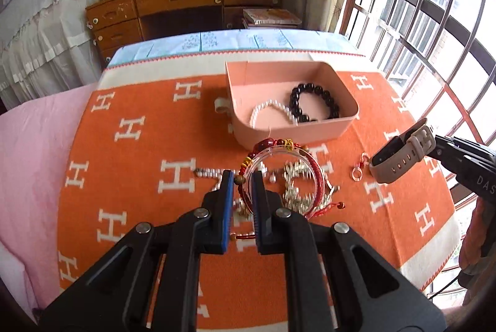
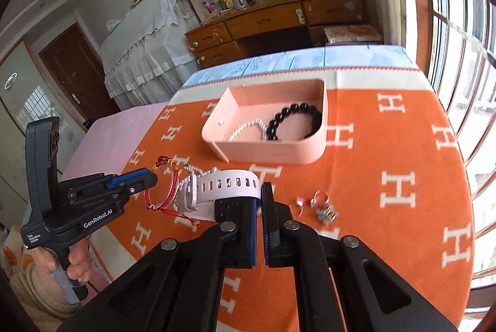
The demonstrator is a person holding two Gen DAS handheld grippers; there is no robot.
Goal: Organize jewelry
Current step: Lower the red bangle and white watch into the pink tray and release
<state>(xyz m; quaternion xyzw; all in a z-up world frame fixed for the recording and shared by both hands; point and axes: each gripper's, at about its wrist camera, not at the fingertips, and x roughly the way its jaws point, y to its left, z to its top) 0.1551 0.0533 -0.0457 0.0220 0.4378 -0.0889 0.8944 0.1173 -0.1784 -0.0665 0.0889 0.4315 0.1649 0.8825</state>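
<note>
A pink box (image 1: 310, 133) (image 2: 272, 152) sits on the orange cloth, holding a black bead bracelet (image 1: 313, 99) (image 2: 294, 118) and a white pearl bracelet (image 1: 272, 112) (image 2: 248, 127). My left gripper (image 1: 240, 177) (image 2: 152, 178) is shut on a red cord bracelet (image 1: 313, 177) (image 2: 164, 192) and a clear bangle (image 1: 248, 174), held just above the cloth before the box. My right gripper (image 2: 260, 192) (image 1: 440, 146) is shut on the strap of a pale pink watch (image 2: 223, 186) (image 1: 396, 158), lifted to the right of the left gripper.
Silver beaded jewelry (image 1: 294, 186) and a pearl strand (image 1: 210, 177) lie on the cloth (image 1: 139, 177) under the left gripper. Small rings (image 2: 319, 202) (image 1: 359, 168) lie to the right. A ring (image 1: 221, 106) lies left of the box. A window with bars is at right, a wooden desk beyond.
</note>
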